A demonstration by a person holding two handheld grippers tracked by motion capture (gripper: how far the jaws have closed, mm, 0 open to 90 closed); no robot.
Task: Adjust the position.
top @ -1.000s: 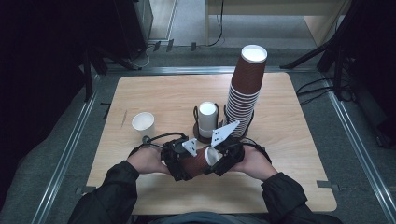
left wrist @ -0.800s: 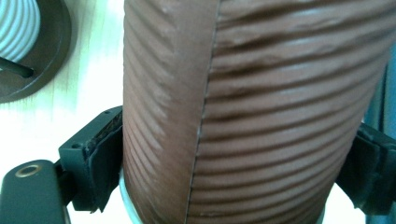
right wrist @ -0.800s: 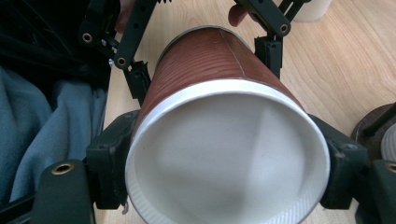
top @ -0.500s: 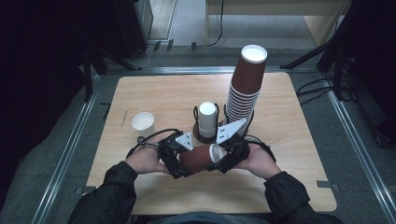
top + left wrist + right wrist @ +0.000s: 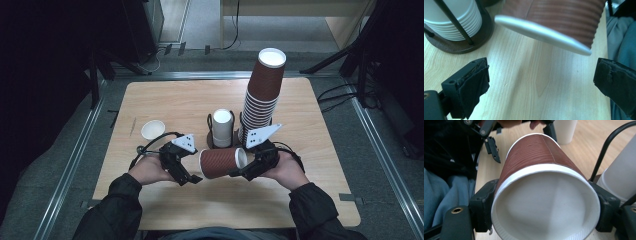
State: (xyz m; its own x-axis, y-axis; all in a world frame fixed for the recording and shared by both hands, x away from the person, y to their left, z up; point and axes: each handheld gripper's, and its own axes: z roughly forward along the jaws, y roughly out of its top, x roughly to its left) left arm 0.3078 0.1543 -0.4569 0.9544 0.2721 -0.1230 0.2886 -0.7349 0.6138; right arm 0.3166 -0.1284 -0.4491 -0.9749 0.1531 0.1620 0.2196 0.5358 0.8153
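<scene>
A ribbed brown paper cup [image 5: 222, 162] lies on its side just above the table, its white mouth toward my right gripper [image 5: 241, 171]. That gripper is shut on the cup near its rim, with a jaw on each side of the cup [image 5: 541, 202]. To the left of the cup's base, my left gripper [image 5: 190, 176] is open and holds nothing. In the left gripper view its jaws stand wide apart, and the cup [image 5: 554, 15] hangs beyond them over the wood.
A tall stack of brown cups [image 5: 262, 95] rises behind the right hand. A stack of white cups [image 5: 222, 127] sits in a wire holder at mid-table. One small white cup [image 5: 152, 130] stands at the left on the wooden table [image 5: 175, 100].
My left gripper has let go of the cup's base, opened and drawn back to the left. The right gripper still holds the cup, now a little farther right.
</scene>
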